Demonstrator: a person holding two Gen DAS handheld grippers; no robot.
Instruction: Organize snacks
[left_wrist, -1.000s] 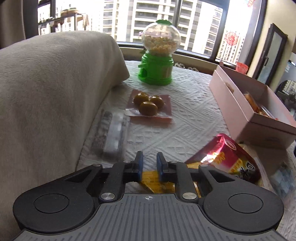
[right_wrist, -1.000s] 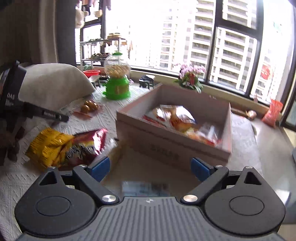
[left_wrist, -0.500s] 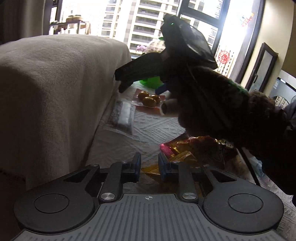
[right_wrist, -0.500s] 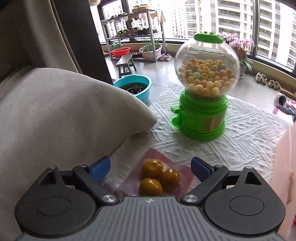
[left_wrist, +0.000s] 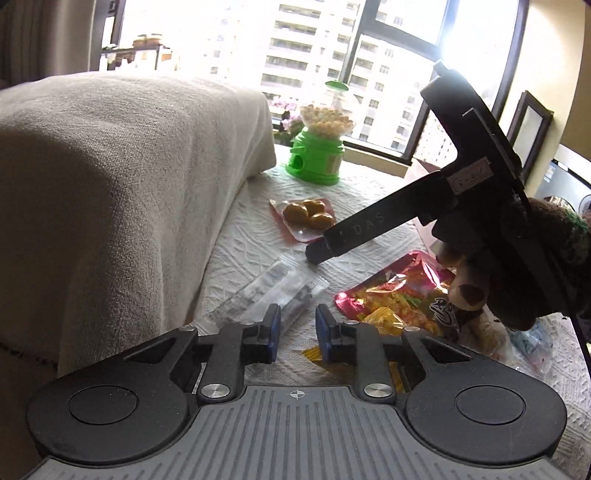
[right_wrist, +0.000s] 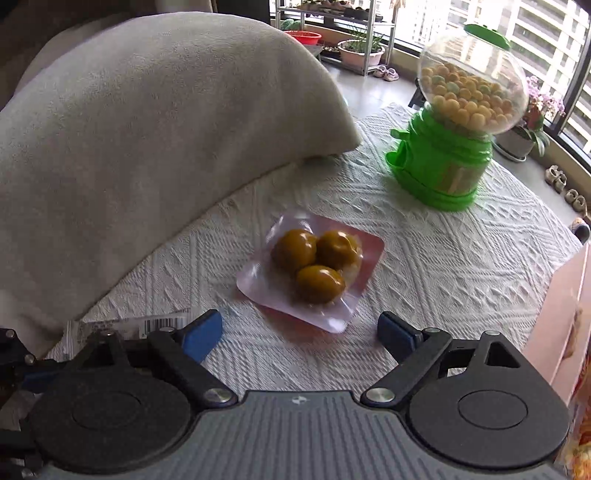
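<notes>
A clear pink-backed pack of three brown eggs (right_wrist: 314, 267) lies on the white cloth, just ahead of my right gripper (right_wrist: 299, 330), which is open and empty with its jaws wide to either side of the pack's near edge. The pack also shows in the left wrist view (left_wrist: 307, 218), with the right gripper's body (left_wrist: 388, 221) above it. My left gripper (left_wrist: 297, 328) is narrowly open and empty, low over the cloth. A clear wrapped snack (left_wrist: 269, 291) lies just ahead of it. A red chip bag (left_wrist: 399, 295) and a yellow bag (left_wrist: 314, 352) lie to its right.
A beige blanket-covered cushion (right_wrist: 147, 129) fills the left side. A green gumball dispenser (right_wrist: 454, 122) stands at the back of the cloth. The pink box's wall (right_wrist: 561, 314) stands at the right edge. A barcoded clear wrapper (right_wrist: 147, 326) lies by the right gripper's left finger.
My right gripper swung left from the pink box, over the red bag, and came down close to the egg pack. My left gripper pulled back a little and its jaws parted slightly.
</notes>
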